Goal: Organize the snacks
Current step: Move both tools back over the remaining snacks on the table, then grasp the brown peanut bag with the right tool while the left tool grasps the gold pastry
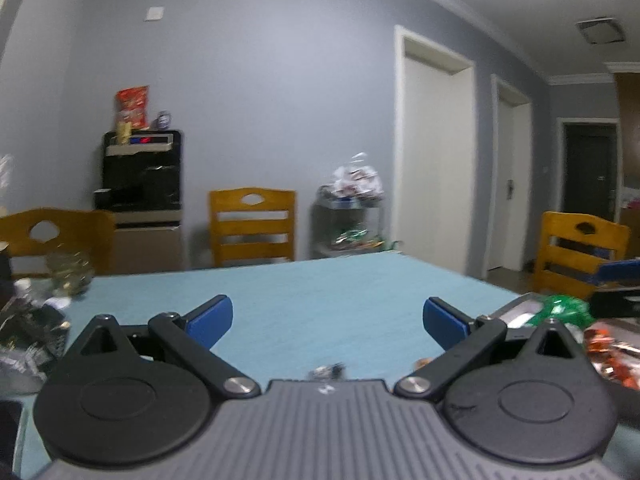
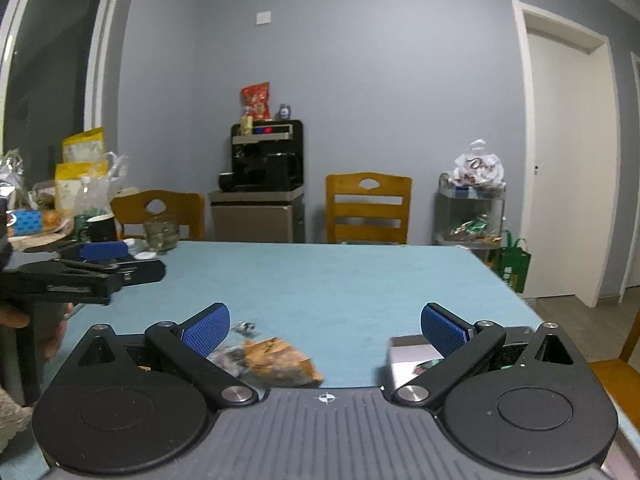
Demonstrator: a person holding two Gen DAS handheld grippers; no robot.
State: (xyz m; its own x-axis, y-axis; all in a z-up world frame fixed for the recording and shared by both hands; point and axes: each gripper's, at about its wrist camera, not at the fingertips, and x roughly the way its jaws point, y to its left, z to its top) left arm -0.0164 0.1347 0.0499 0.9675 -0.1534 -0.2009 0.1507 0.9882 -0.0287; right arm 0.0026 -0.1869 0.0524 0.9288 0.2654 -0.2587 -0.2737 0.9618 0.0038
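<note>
right claw [image 2: 325, 329] gaping; orange snack packet [image 2: 280, 360] below

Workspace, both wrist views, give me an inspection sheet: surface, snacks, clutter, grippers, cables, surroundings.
Surface: table with light blue cloth, middle bare.
Job's things: orange snack packet lying flat near the right gripper; small wrapped candy just beyond it; white box at right; green wrapper and orange wrappers at the right of the left wrist view.
Clutter: glass jar, black mug, yellow bags at the table's far left.
Grippers: left gripper open, empty; right gripper open, empty.
Cables: nothing seen.
Surroundings: wooden chairs, black drinks machine, snack rack, white door.
</note>
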